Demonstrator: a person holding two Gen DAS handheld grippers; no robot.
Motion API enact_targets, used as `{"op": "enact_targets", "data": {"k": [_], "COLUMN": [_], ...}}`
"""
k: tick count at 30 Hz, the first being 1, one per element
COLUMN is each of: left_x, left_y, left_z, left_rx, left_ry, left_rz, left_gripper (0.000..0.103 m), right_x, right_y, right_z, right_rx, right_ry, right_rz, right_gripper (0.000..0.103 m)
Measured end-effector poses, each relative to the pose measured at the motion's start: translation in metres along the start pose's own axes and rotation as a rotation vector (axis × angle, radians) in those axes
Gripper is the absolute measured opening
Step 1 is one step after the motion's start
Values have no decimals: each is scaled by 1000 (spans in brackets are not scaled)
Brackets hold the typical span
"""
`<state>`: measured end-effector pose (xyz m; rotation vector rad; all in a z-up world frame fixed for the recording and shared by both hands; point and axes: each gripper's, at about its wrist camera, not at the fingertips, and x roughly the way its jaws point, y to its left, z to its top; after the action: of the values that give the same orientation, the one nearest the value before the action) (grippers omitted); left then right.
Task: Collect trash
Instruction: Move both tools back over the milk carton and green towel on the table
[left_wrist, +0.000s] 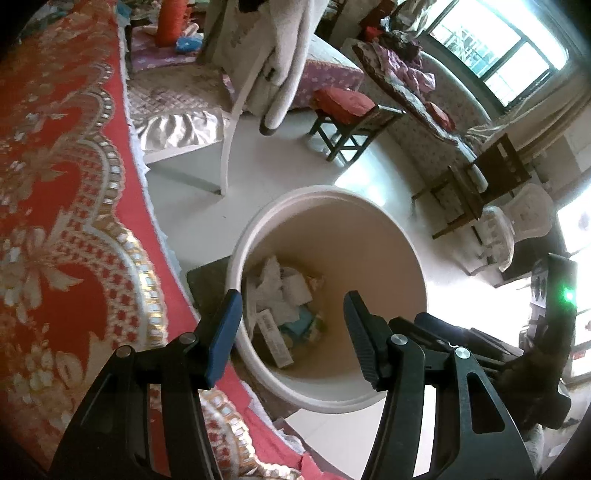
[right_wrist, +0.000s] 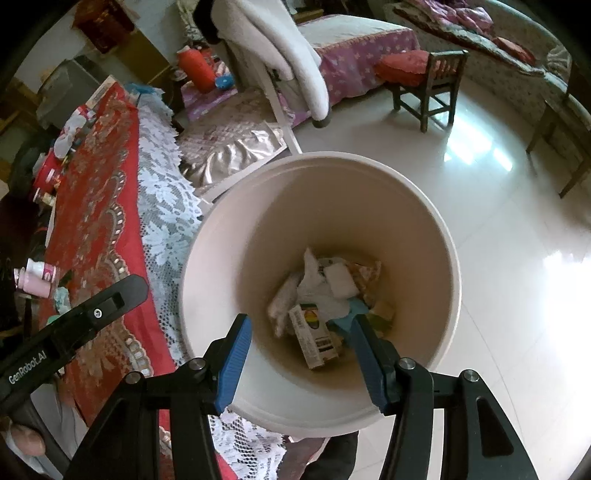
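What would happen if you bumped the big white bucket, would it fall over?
Probably not easily. The white bucket stands upright on the smooth floor, so it might slide rather than tip. It holds only paper scraps and a small carton, so it likely feels light.

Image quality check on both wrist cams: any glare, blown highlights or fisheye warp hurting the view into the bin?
Left wrist: window and the right edge blown out, glare on the floor, strong fisheye bend on the red tablecloth; trash in the white bin dim but readable. Right wrist: glare patches on the floor, bin rim slightly soft, carton inside clear.
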<state>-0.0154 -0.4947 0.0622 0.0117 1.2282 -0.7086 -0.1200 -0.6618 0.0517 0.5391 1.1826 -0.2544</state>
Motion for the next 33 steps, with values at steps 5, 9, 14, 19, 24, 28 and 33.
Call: {"op": "enact_targets", "data": {"k": [5,9,14,19,24,28,33], "left_x": [-20,-36,-54,-78,-102,-122,-157], "left_y": [9,26,57,100,149,188,237], "left_z": [-5,-10,-24,-38,-53,-69,-88], "left_rx": [10,3,-39,-118,-211,-292,-396], "left_ry": [-39,-69,-94,-122,-146,-167,-220], "left_rz": [55,89,133,181,234,284,340], "left_gripper": [56,56,56,56,56,56,56], "right_x": [3,4,8,18,32,42,51], "right_y": [18,40,75,120,173,213,252], "right_z": [1,2,0,-6,-15,-23,-33], "right_rx": [-34,-70,-134,-218,-317,-395,-462], "right_ry": [5,7,15,37,74,99,118], "right_rz": [14,31,60,102,149,180,211], "right_gripper": [54,54,54,54,54,54,54]}}
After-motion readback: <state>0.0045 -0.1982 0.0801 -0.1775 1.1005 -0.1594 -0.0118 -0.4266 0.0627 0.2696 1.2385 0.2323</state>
